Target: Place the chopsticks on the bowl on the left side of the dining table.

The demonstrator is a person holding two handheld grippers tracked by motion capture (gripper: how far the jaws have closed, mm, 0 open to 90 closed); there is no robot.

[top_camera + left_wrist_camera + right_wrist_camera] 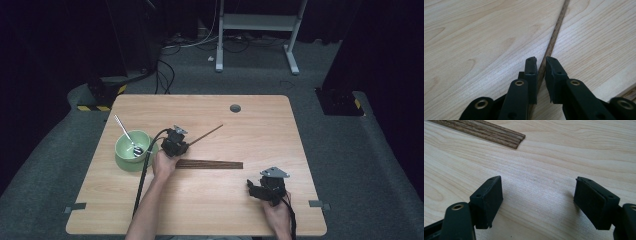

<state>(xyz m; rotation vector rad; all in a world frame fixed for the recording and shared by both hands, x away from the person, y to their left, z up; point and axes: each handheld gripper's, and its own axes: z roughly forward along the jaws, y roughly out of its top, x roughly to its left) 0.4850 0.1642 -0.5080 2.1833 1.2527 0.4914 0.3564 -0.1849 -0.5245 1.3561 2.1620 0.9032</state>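
Note:
A single thin dark chopstick (207,133) lies slanted on the wooden table (280,140). In the left gripper view this chopstick (554,37) runs up and away from between the jaws. My left gripper (186,145) (541,60) is shut on its near end. A bundle of dark wooden chopsticks (210,164) (489,132) lies flat just in front of the left hand. My right gripper (254,189) (539,180) hovers low over bare table near the front right, open and holding nothing.
A green bowl (120,150) with a metal spoon (127,136) leaning in it stands left of the left gripper. A round cable hole (235,108) sits near the table's far edge. Beyond the table are a dark carpeted floor, cables and a white desk frame (257,22).

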